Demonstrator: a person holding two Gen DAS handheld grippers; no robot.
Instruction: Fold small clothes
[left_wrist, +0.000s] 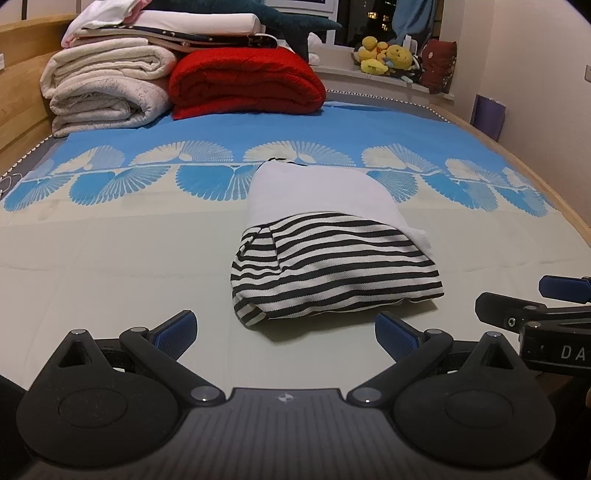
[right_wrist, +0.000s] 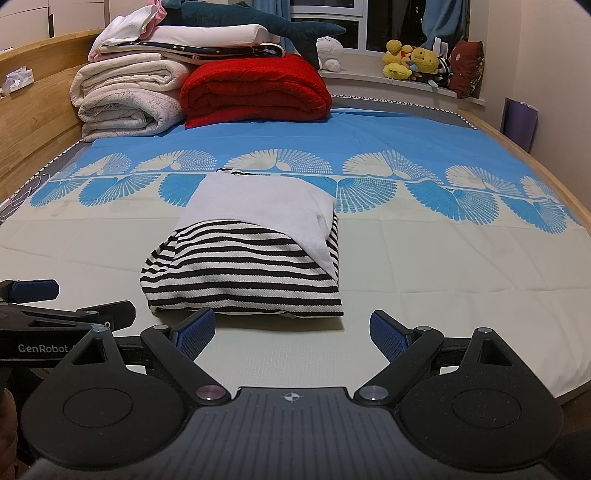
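Your left gripper (left_wrist: 286, 330) and right gripper (right_wrist: 291, 332) both gape wide and empty above the bed (right_wrist: 424, 258); the folded striped shirt (right_wrist: 243, 266) lies mid-frame, blankets (right_wrist: 255, 86) stacked upper left.

Both grippers: blk linkage arms, blue ribbed fingers (left_wrist: 176, 329), silver rivets, "GenRobot" lettering.

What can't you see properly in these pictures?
- Striped garment: both views, its own folds hide its type and underside.
- Right gripper: left wrist view, cut off by the frame edge.
- Yellow plush toys: both views, too small for details.
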